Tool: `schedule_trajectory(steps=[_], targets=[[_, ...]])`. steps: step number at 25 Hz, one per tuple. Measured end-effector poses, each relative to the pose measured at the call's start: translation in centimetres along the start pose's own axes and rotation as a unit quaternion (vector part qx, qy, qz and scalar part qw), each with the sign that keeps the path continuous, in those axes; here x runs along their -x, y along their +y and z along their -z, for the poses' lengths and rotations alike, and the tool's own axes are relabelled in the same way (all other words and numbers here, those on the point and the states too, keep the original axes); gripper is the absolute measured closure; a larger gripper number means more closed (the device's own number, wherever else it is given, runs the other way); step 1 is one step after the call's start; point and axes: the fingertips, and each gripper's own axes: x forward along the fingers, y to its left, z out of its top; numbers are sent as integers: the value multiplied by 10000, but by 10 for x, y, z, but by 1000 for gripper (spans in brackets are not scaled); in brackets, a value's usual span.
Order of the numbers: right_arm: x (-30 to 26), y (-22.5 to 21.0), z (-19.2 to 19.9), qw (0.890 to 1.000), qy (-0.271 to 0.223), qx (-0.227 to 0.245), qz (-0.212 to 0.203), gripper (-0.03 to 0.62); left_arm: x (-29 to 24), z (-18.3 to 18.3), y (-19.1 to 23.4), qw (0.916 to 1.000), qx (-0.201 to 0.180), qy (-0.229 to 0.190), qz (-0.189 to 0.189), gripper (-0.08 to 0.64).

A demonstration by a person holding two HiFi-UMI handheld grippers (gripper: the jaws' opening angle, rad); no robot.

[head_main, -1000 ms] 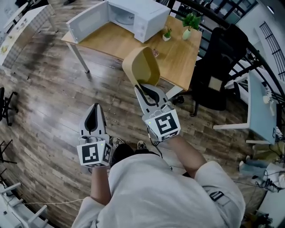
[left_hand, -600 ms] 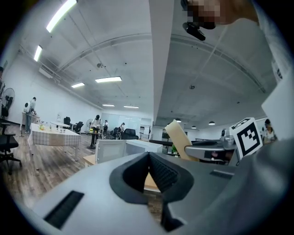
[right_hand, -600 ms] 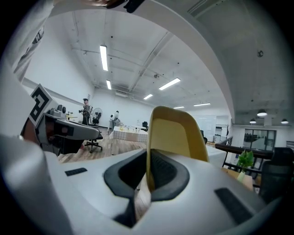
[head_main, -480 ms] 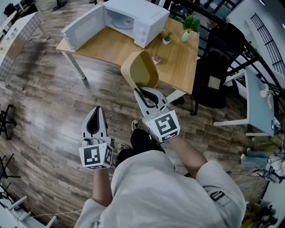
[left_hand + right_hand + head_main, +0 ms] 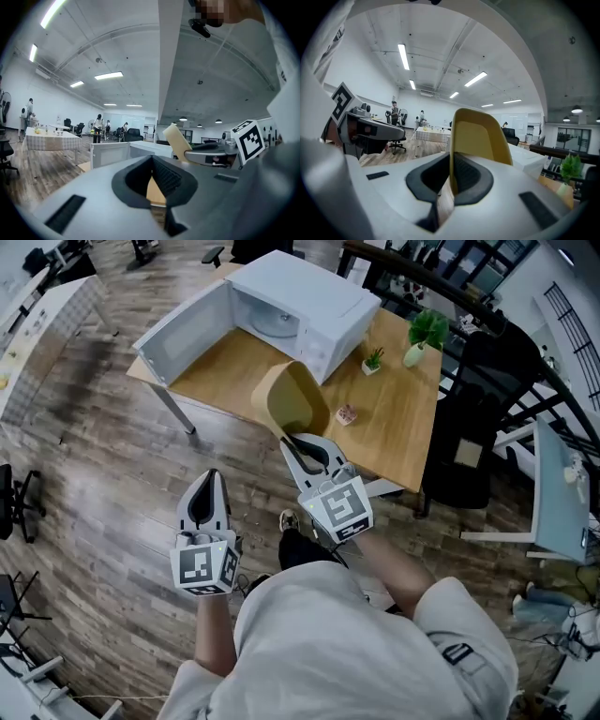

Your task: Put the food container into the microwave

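Clamping the yellow food container (image 5: 292, 397) by its rim, my right tongs (image 5: 294, 439) are holding it in the air near the wooden surface (image 5: 398, 423) carrying the open microwave (image 5: 314, 298). My left tongs (image 5: 210, 476) are hanging alongside, pressed together on nothing.

The left gripper (image 5: 209, 479) points ahead, nearly level, its jaws pressed together with nothing between them. The right gripper (image 5: 294, 441), further forward beside it, points the same way, clamped on the container's (image 5: 292, 399) wall, its forearm (image 5: 394, 563) extended.
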Motion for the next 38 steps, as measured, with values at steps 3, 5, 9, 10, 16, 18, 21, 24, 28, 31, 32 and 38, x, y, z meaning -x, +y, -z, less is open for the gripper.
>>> schedule_trajectory(steps=[3, 5, 9, 10, 16, 18, 21, 24, 28, 31, 32, 38], targets=[[-27, -24, -4, 9999, -38, -21, -93, 572, -36, -8, 4, 10000, 59, 11, -12, 548], [-40, -33, -2, 9998, -48, -39, -195, 572, -55, -8, 3, 9999, 86, 63, -8, 548], [-60, -47, 8, 9990, -2, -133, -421, 572, -83, -4, 3, 9998, 75, 164, -67, 548], [-64, -50, 11, 9988, 8, -157, -458, 572, -89, -3, 4, 9998, 77, 183, -87, 548], [-90, -70, 18, 9980, 38, -268, -578, 572, -118, -3, 14, 9994, 115, 290, -125, 548], [-102, -75, 19, 9978, 61, -275, -608, 572, -127, -5, 22, 9994, 116, 286, -169, 548], [-119, -79, 23, 9974, 133, -287, -644, 572, -142, -3, 34, 9992, 151, 318, -189, 548], [-138, -85, 29, 9973, 247, -277, -636, 572, -159, 1, 45, 9989, 206, 396, -106, 548], [-167, -93, 36, 9972, 428, -266, -554, 572, -188, 5, 65, 9980, 177, 578, 169, 548], [-190, -96, 44, 9963, 621, -225, -553, 572, -213, 5, 82, 9959, -31, 772, 474, 548], [-198, -97, 47, 9959, 702, -201, -543, 572, -222, 4, 86, 9945, -140, 834, 613, 548], [-241, -102, 71, 9919, 1232, -107, -300, 572, -270, 9, 119, 9817, -424, 1152, 1453, 548]])
